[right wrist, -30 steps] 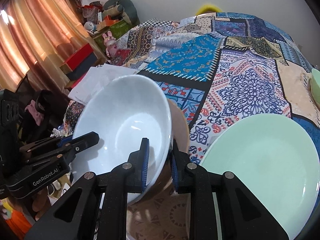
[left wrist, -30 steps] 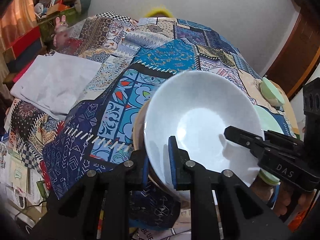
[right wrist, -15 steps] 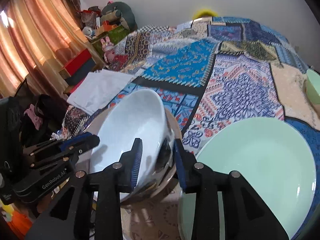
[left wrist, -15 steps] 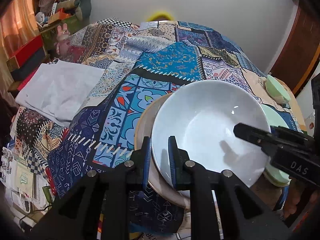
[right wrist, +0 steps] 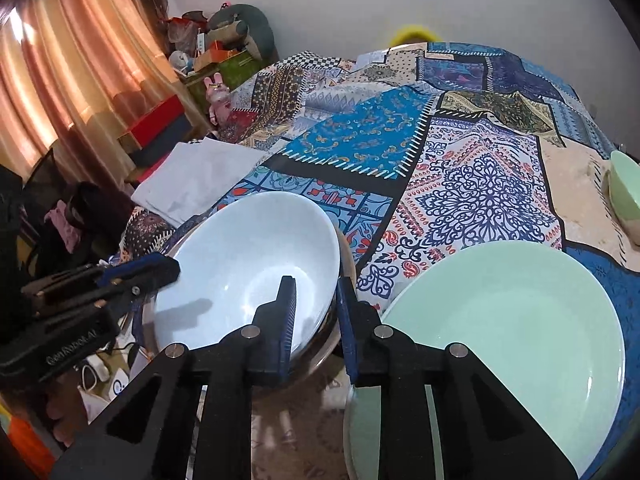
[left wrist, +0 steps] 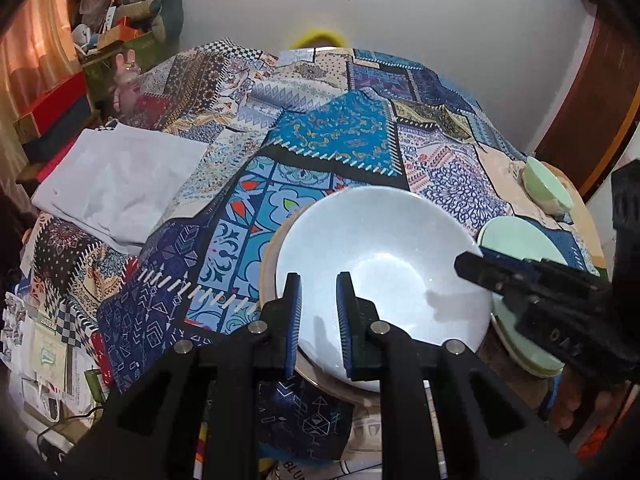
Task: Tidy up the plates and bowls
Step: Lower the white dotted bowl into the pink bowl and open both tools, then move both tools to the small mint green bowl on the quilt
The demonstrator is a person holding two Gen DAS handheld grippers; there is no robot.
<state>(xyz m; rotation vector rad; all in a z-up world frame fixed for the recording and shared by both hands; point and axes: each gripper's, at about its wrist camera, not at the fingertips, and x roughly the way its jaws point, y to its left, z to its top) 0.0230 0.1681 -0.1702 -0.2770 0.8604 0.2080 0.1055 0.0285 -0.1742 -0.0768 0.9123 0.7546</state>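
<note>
White bowl [left wrist: 384, 264] seated on beige plate [left wrist: 267, 272]. Left hand-held gripper [left wrist: 318, 312], right hand-held gripper [right wrist: 316, 312]: part-open, straddling rim, no grip. Withdraw straight, w/o nudging bowl.

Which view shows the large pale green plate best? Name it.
The right wrist view: the large pale green plate fills its lower right, almost whole. The left wrist view shows only part of it, behind the right gripper.

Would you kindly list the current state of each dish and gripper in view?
White bowl: upright, nested in a tan dish, released.
Green plate: flat on the bedspread.
Green bowl: tilted.
Left gripper: open.
Right gripper: open, straddling the white bowl's rim.
</note>
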